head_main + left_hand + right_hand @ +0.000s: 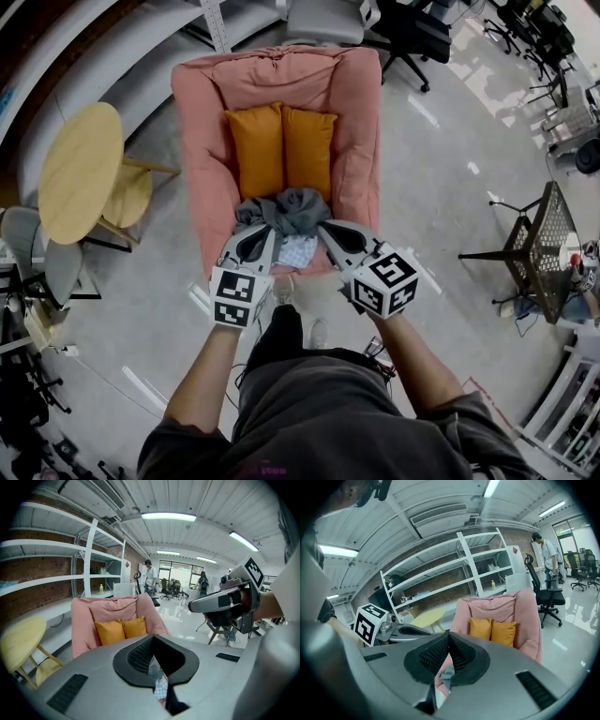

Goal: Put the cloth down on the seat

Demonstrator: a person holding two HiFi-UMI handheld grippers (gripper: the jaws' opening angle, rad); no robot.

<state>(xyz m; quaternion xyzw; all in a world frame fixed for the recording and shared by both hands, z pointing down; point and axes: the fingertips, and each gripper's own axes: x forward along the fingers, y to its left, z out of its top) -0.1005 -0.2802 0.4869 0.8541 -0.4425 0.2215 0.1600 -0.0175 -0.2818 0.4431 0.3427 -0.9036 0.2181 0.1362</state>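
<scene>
Both forearms reach forward, side by side. The left gripper (251, 236) and right gripper (330, 234) each pinch tight on the crumpled grey cloth (292, 208). It bunches crosswise between them over the seat front of the pink padded armchair (361, 122). Two orange cushions (281, 150) stand behind, and a round yellow wooden table (80, 169) sits off left.

cloth (292, 208): grey, bunched, checked patch beneath | where: front edge of pink armchair seat (357, 131) | behind: two orange cushions (281, 148), upright
</scene>
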